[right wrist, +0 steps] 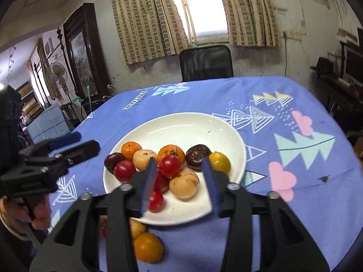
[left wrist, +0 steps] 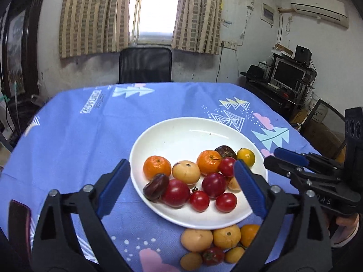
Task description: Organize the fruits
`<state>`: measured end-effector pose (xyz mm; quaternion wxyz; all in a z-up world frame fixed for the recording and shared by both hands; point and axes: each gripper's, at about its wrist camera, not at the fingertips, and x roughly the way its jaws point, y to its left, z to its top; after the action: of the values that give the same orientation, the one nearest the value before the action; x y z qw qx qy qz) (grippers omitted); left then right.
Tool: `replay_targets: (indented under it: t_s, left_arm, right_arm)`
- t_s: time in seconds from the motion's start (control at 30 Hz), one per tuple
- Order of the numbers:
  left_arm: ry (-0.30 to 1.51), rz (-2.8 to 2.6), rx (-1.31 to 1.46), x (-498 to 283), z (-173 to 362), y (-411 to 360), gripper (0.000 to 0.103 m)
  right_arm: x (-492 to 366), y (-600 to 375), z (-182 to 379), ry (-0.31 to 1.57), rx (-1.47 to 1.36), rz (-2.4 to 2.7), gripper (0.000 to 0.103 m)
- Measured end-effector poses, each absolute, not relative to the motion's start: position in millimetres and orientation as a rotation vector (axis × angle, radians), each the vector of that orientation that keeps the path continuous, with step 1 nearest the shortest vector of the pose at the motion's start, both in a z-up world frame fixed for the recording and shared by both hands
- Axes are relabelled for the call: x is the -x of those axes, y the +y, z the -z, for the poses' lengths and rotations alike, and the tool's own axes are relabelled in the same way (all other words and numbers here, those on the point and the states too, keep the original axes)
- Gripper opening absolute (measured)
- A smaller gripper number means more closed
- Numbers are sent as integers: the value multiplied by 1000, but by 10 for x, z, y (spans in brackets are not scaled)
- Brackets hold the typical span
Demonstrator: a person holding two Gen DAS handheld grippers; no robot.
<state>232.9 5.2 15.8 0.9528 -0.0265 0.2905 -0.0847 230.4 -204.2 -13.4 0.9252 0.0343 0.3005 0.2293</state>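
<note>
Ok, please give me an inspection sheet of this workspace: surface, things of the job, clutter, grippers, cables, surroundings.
Surface: table under a blue patterned cloth.
Job's things: white plate holding a mix of fruits, among them an orange, red fruits and dark ones; loose fruits lie on the cloth at the plate's near rim.
Clutter: a dark red flat object at the left edge; cannot tell what it is.
Grippers: left gripper open, empty, over the plate's near side; right gripper open, empty, above the plate.
Cables: wires run down the right wall.
Surroundings: black chair, curtained window, monitor desk.
</note>
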Motion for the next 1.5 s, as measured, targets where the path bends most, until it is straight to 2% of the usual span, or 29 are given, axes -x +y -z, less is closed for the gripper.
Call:
replay_targets:
  t_s: [0.13, 0.47, 0.67, 1.07, 1.5]
  left_arm:
    - [566, 177, 34, -2056, -132, 84, 101]
    - [660, 95, -122, -1772, 255, 44, 101]
    - [681, 105, -81, -1767, 278, 96, 101]
    - [709, 47, -91, -1734, 372, 244, 101]
    - [721, 19, 9, -1714, 353, 504, 101]
  right_arm:
    - [-2102, -2084, 197, 615, -22, -476, 62]
    - [-1974, -2010, 363, 687, 4, -398, 62]
    - [-1900, -2086, 301, 646, -46, -464, 62]
    - [-1777, -1843, 582, 834, 52, -557, 62]
    - [-1790, -1789, 690, 873, 86, -549, 62]
